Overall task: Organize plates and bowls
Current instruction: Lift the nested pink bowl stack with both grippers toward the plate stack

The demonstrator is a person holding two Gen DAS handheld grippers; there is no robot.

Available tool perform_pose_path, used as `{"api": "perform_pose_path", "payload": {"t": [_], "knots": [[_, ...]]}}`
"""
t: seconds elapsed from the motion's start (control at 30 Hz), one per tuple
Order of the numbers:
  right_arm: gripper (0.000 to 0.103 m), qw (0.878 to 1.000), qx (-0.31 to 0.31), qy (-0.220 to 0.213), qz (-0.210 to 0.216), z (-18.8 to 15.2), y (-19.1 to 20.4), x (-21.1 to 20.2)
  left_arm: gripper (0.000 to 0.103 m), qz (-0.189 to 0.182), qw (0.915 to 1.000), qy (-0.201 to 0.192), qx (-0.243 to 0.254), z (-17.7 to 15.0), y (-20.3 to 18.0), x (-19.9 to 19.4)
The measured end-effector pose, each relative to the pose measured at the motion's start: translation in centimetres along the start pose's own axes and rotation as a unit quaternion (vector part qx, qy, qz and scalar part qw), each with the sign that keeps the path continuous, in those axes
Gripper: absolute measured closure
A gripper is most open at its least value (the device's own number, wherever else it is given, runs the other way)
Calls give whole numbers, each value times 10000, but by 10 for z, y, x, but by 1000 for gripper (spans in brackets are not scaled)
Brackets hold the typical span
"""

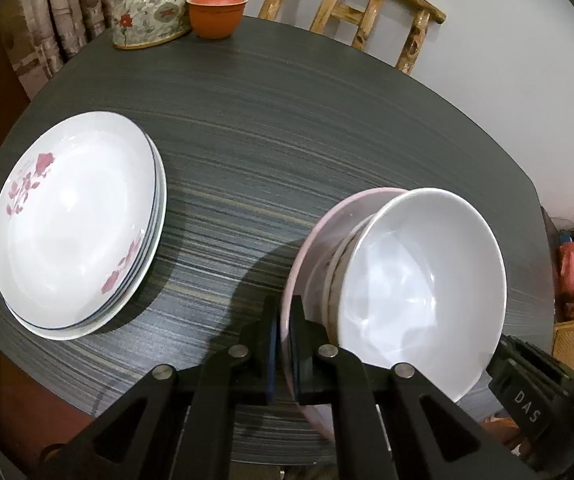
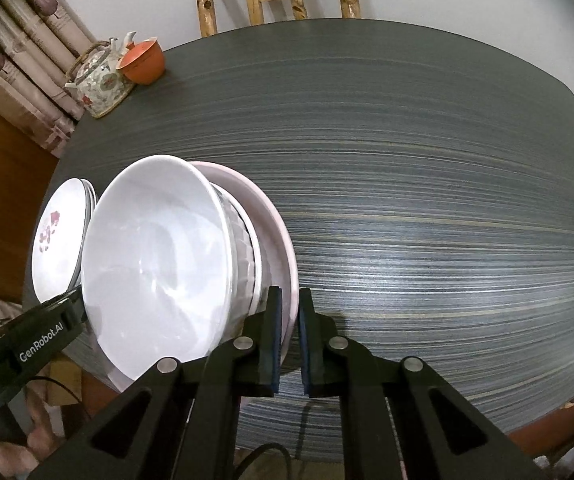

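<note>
Through the left wrist camera I see my left gripper clenched on the near rim of the pink bowl, one finger outside the wall and one inside, with a white bowl and at least one more nested in it. The whole stack looks tipped, mouths facing right, near the front edge of the table. My worry is the nested bowls: only the pink rim is pinched, so a further tilt or a jerk could, I judge, slide the white bowl out onto the table or off the edge. The plate stack sits well apart to the left, the teapot and the orange cup at the far corner. Through the right wrist camera my right gripper straddles the opposite rim of the pink bowl, the left pad against it; a slim gap shows at the right pad, so I cannot tell if it grips. If it is loose, the load hangs on one pinch and could twist. Both grippers point forward and low from the near side, flanking the bowls; the white bowl gapes leftward here, the plates just behind it.
</note>
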State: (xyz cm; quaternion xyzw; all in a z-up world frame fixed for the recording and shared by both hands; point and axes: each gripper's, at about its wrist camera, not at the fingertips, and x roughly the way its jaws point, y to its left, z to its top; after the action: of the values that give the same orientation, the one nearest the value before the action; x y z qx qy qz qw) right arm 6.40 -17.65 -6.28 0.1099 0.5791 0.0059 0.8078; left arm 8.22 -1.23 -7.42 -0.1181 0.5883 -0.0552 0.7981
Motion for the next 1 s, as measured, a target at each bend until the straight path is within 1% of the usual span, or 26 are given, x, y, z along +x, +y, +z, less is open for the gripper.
{"api": "perform_pose_path", "payload": {"t": [0.23,0.47,0.63,1.0], "knots": [[94,10000,-32,-57,-49,7,0,-6,99,-21,10000,-72,30,4,-3,-4],[94,9999,-78,-79,-67,13,5,-13,99,3,9999,-113,19,6,4,-16],[94,9998,-178,-99,-56,19,12,-17,99,76,9998,-171,30,10,8,-24],[94,9990,-424,-158,20,31,38,-25,99,189,9991,-360,-133,24,26,-47]]}}
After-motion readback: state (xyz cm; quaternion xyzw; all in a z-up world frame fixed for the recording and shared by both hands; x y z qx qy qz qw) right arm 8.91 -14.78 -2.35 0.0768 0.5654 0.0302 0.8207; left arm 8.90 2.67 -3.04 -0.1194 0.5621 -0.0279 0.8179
